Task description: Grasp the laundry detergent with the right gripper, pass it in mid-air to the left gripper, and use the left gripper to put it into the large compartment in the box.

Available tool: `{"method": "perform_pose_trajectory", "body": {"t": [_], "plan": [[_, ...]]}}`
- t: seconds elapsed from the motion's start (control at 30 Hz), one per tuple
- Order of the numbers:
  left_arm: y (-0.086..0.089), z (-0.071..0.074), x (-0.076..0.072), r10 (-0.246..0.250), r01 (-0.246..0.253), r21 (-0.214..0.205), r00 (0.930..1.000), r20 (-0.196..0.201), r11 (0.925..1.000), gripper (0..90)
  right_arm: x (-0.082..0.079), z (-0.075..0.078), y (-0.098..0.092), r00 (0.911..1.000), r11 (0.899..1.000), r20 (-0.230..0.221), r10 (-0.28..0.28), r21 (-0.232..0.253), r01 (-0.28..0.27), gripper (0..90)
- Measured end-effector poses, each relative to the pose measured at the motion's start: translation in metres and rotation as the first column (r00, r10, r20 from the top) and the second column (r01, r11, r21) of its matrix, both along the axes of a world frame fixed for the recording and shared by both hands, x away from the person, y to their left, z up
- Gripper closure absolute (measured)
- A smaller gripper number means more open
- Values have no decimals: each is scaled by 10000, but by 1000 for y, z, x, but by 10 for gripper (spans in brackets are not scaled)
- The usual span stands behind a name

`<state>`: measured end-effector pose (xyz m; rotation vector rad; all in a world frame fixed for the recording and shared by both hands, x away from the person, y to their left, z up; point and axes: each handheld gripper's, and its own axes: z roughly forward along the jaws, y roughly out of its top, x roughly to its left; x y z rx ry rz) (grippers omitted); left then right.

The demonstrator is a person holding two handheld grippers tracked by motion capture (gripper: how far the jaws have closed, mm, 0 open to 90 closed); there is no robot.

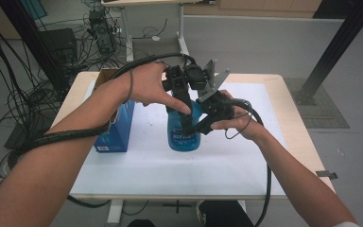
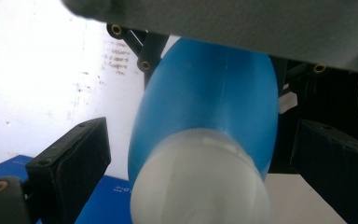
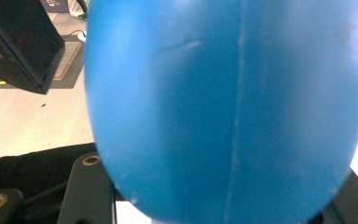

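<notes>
Right gripper pinches the blue bottle mid-table; left gripper stands spread around its white cap.

Holds the left gripper over the blue bottle, pointing down, jaws spread wide either side of its cap (pads clear of it). Clamps the right gripper against the bottle's right side. Angles 2 bare forearms toward the bottle, left hand above it, right hand beside it.
</notes>
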<state>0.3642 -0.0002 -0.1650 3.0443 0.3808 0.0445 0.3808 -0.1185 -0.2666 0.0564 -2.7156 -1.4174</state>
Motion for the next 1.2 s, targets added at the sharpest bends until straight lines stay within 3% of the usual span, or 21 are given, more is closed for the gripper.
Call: {"method": "perform_pose_trajectory", "body": {"t": [0.23, 0.3, 0.5, 0.53, 0.57, 0.6, 0.63, 0.67, 0.7, 0.73, 1.2], "plan": [[0, -1, 0, 2, -2, 36, 10000, -11, 10000, 53, 0, 0, 1, 10000, 10000, 19, 64, 3, -64, 430], [0, -1, 1, 2, -2, 38, 10000, -20, 10000, 53, -2, 1, 0, 9998, 9999, -191, -18, -119, 15, 430], [-1, -3, 0, 26, -26, 8, 10000, -77, 10000, 53, 0, 0, 0, 9998, 9998, 141, 163, 80, -164, 430], [-2, -9, -7, 1146, -1138, -816, 9934, 49, 9901, 53, 0, 0, 0, 9998, 9998, 141, 163, 80, -164, 430], [-4, -12, -10, 1600, -1579, -1186, 9871, 80, 9803, 54, 0, 0, 0, 9998, 9998, 145, 167, 78, -168, 430], [-2, -8, -5, 753, -752, -532, 9972, 4, 9958, 54, 0, 0, 0, 9997, 9998, 153, 172, 76, -173, 430], [-1, -4, 0, 94, -94, -37, 9999, -89, 9999, 54, 0, 0, -1, 9998, 9998, 137, 164, 68, -165, 430], [-1, -4, 0, -38, 39, 57, 9999, -118, 10000, 54, 1, 0, -1, 9996, 9997, 160, 223, 89, -224, 430], [-1, -4, 0, -35, 36, 60, 9999, -115, 10000, 54, 1, 0, -1, 9996, 9997, 165, 228, 86, -230, 430], [-2, -8, -4, 738, -737, -517, 9973, -8, 9959, 54, 1, 0, -1, 9996, 9997, 161, 231, 89, -232, 430], [-3, -8, -4, 673, -674, -510, 9977, -31, 9964, 56, -1, 1, -1, 10000, 10000, -20, 91, 39, -91, 430]]}}
